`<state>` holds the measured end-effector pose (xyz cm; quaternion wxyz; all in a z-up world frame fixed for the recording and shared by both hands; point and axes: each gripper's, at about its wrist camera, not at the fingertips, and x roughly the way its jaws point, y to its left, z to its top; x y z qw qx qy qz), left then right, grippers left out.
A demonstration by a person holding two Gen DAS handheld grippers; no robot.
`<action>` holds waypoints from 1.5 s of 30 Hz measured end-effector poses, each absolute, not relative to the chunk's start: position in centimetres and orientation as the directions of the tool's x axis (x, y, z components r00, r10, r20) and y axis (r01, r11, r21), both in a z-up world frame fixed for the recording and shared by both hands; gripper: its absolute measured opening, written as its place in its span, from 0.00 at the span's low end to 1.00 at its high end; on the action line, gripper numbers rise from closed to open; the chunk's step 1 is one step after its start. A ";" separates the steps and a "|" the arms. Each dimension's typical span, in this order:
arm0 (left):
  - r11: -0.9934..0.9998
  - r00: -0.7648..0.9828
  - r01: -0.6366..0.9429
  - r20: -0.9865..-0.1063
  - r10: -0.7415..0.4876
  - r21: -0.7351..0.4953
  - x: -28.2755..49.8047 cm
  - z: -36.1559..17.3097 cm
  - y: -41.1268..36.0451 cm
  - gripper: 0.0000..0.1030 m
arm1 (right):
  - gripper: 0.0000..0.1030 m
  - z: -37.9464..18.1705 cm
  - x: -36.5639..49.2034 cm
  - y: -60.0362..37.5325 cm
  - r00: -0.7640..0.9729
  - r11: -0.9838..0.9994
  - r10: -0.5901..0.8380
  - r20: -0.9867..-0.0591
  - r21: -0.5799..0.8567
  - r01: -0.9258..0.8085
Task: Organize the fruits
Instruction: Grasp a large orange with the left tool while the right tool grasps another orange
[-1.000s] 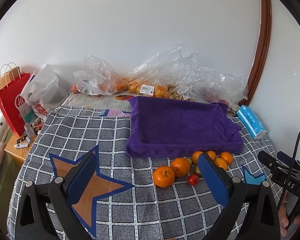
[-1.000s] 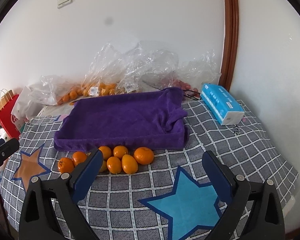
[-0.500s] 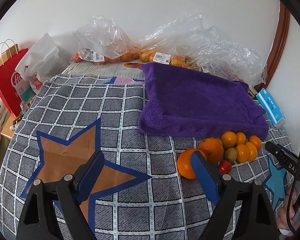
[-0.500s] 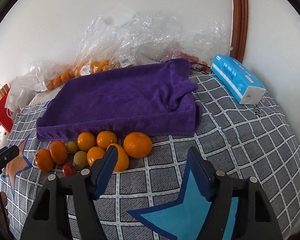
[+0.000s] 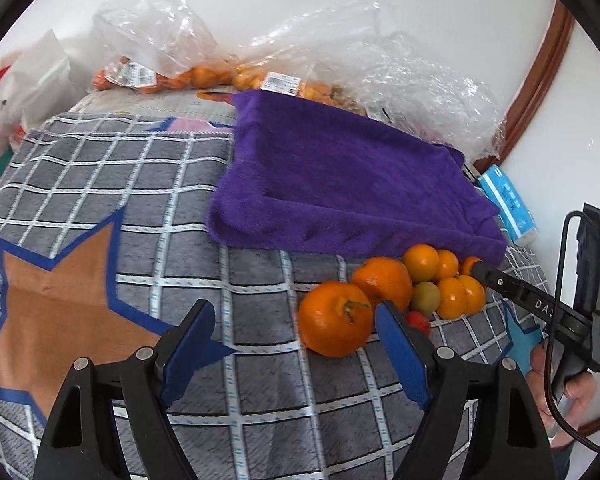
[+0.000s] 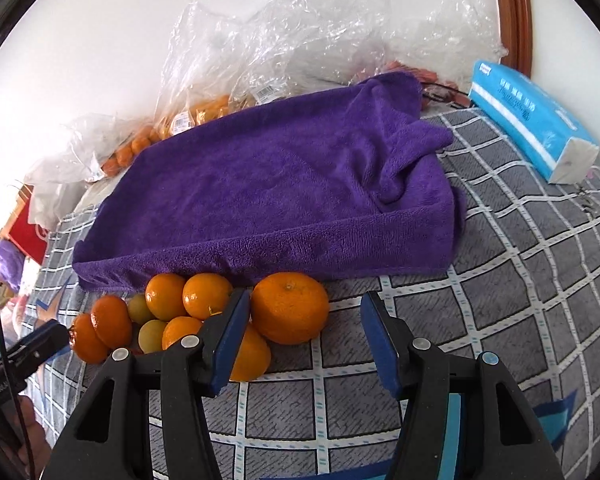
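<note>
The purple towel tray [image 6: 284, 184] fills mid-frame, with nothing in it. Over the last second both hand-held grippers have closed in on the fruit heap [image 6: 188, 316] along its near edge. The right hand-held gripper [image 6: 304, 336], jaws wide and holding nothing, now frames the biggest orange [image 6: 290, 307]; the left hand-held gripper [image 5: 296, 344], equally open, nears another orange [image 5: 335, 319]. Grasping looks imminent.

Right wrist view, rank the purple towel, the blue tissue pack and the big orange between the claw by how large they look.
1. purple towel
2. blue tissue pack
3. big orange, though being closest to the camera enlarges it.
</note>
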<state>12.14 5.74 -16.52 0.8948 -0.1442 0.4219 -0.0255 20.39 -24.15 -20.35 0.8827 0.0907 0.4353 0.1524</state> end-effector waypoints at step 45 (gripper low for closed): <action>0.968 0.668 -0.094 -0.736 -0.111 -0.231 11.5 -17.6 6.0 0.57 | 0.42 -21.3 16.4 -24.6 0.622 0.978 0.201 -0.757 0.124 -0.166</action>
